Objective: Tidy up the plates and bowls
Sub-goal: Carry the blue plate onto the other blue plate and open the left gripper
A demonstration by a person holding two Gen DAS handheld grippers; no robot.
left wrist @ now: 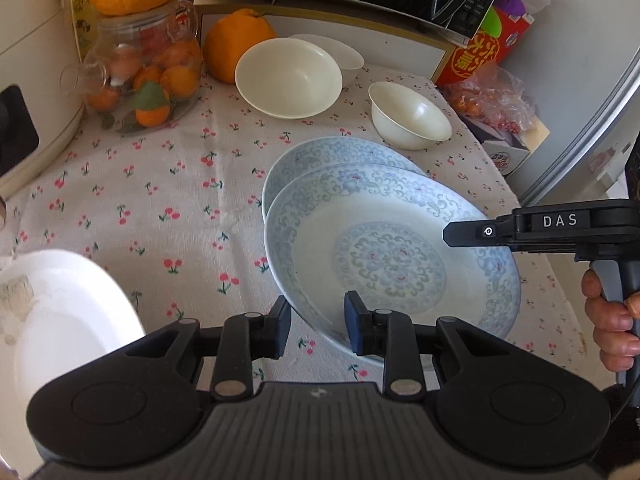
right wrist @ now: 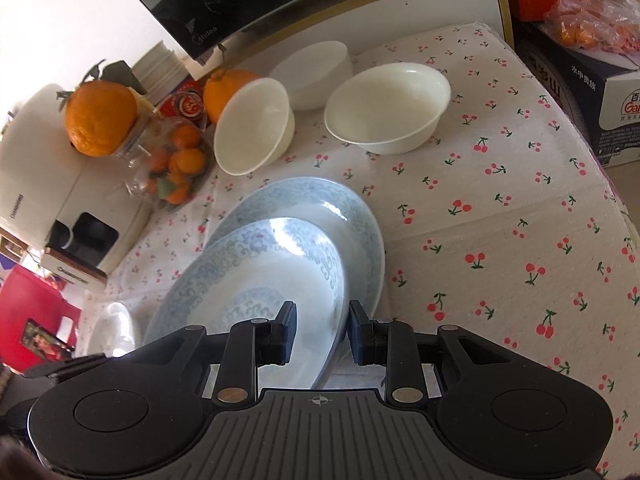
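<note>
— Tablecloth with cherry print spreads under both grippers; what lies on it?

— Two blue-patterned plates, overlapping. The upper plate sits tilted on the lower plate, just ahead of the left gripper, whose pads straddle its near rim, one above and one below; whether they press it, the view cannot tell.

— And the right gripper?

— Its fingers flank the same plate's opposite edge, a gap showing beside the right pad, so it stands apart.

— Smaller things?

— Beyond the plates, a wide cream bowl, a smaller cream bowl to its right, and a white dish left of the left gripper.
</note>
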